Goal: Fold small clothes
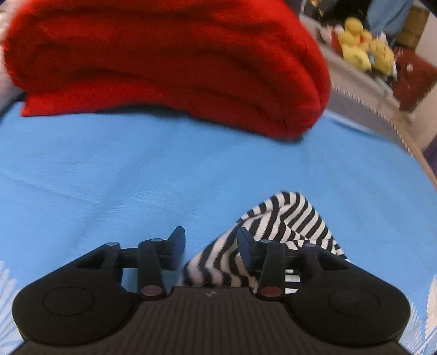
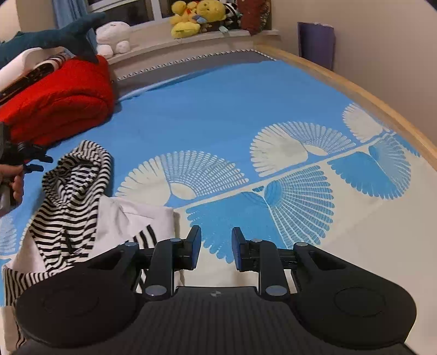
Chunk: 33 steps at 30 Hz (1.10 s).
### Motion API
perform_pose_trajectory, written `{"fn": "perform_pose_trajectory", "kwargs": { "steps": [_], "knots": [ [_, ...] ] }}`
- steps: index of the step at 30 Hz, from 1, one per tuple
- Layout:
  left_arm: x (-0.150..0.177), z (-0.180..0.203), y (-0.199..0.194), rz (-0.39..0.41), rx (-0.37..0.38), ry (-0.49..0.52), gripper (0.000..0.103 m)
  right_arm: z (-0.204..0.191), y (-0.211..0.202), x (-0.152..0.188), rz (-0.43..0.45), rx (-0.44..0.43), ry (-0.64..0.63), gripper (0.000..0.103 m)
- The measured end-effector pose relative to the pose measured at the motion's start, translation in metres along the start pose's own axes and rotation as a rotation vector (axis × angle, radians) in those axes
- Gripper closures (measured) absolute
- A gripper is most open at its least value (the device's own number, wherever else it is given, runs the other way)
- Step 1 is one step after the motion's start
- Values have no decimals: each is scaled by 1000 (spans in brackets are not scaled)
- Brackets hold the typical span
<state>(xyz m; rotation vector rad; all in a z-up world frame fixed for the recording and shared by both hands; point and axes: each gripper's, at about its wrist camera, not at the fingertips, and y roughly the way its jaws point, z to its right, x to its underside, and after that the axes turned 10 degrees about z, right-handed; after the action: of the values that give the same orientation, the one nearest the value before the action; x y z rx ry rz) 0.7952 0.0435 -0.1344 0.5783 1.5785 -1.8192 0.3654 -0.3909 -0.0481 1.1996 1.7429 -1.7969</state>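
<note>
While the bed sheet point(image 2: 218, 109) lies blue with white fan motifs across the bed, the striped garment point(image 2: 71, 191) sits crumpled at the left of the right wrist view, a black-and-white striped piece with a hood-like bunch at its upper end and a plain white panel point(image 2: 131, 218) spread toward the lower centre. Its stripes run in several directions, showing loose folds and twists; nothing about it is flat or squared. In the left wrist view the same striped cloth point(image 1: 286, 218) rises in a peaked fold at lower centre-right, draped against the right finger of the left hand-held gripper point(image 1: 211, 245), whose jaws stand wide apart; cloth lies between and behind them, but no pinch is visible. The right hand-held gripper point(image 2: 216, 247) is held at lower centre over the white-patterned sheet with a narrow gap between its blue pads point(image 2: 195, 245), gripping nothing, just beside the garment's white panel. A red folded blanket point(image 1: 164, 60) fills the upper part of the left wrist view. Yellow plush toys point(image 2: 191, 16) sit on a ledge at the top centre of the right wrist view.
</note>
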Motion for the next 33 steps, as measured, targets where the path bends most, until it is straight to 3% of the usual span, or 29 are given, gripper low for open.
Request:
{"fn": "perform_pose_trajectory", "kwargs": {
  "steps": [5, 6, 7, 8, 13, 16, 19, 23, 25, 27, 29, 31, 33],
  "knots": [
    [4, 12, 26, -44, 7, 80, 55, -3, 7, 2, -27, -19, 10, 78],
    [5, 12, 27, -43, 22, 81, 67, -4, 6, 2, -22, -19, 4, 78],
    [6, 12, 26, -44, 47, 81, 89, -3, 6, 1, -20, -19, 4, 78],
    [10, 12, 26, -59, 66, 99, 98, -3, 5, 0, -18, -19, 12, 78],
    [15, 23, -17, -6, 130, 195, 102, -2, 0, -3, -7, -27, 22, 78],
    [23, 35, -80, 76, 202, 255, 102, -1, -7, -8, 10, -43, 52, 78],
    [48, 39, -167, 145, 293, 298, 102, -2, -16, -15, 31, -66, 96, 78],
    [125, 41, -310, 199, 397, 445, 102, -8, -35, -20, 79, -128, 121, 78],
    [172, 38, -370, 172, 442, 515, 102, -9, -44, -21, 97, -173, 144, 77],
    [222, 34, -418, 73, 521, 600, 100, -10, -52, -23, 109, -216, 160, 74],
    [252, 28, -443, -29, 543, 649, 97, -13, -61, -23, 116, -251, 166, 68],
    [253, 15, -451, -36, 506, 553, 93, -16, -67, -21, 110, -283, 174, 64],
    [236, -7, -446, -6, 450, 332, 88, -21, -69, -17, 84, -312, 187, 64]
  ]
}}
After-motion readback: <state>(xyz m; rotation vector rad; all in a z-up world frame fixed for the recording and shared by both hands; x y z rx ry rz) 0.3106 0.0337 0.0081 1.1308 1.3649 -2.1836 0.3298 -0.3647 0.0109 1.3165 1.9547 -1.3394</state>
